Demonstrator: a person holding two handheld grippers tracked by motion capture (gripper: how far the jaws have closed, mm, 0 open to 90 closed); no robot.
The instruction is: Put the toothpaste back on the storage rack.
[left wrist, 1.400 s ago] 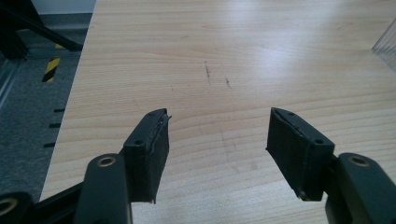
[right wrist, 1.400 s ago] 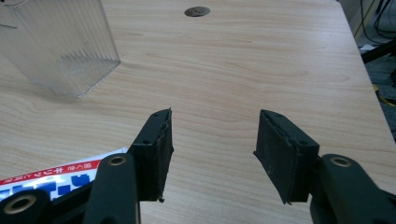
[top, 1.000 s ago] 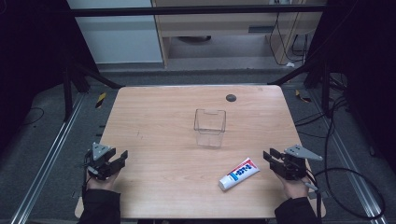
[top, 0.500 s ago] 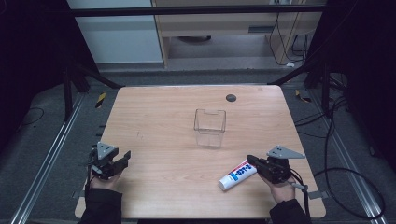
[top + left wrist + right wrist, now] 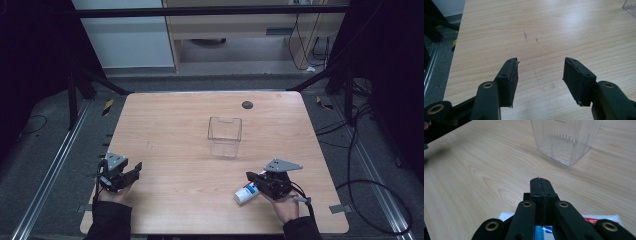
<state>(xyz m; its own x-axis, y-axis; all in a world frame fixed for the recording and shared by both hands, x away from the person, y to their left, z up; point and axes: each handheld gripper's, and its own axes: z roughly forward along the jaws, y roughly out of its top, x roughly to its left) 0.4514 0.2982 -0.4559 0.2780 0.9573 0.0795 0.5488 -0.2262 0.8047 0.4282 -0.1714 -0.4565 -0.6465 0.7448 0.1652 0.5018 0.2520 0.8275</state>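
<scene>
Tube [image 5: 247, 193] under right tongs [image 5: 251, 176], near box [image 5: 224, 136]

The left tool [image 5: 131, 171] sits low in the person's left hand [image 5: 111, 191] near the tabletop's [image 5: 175, 130] left edge, its jaws spread wide apart. The right tool [image 5: 254, 177] is held in the right hand [image 5: 283, 205] near the front right, its jaws pressed together with nothing between them.

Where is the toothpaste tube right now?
In the high view the toothpaste tube lies near the table's front edge, right of centre, under the right gripper and nearer the person than the clear container.
</scene>
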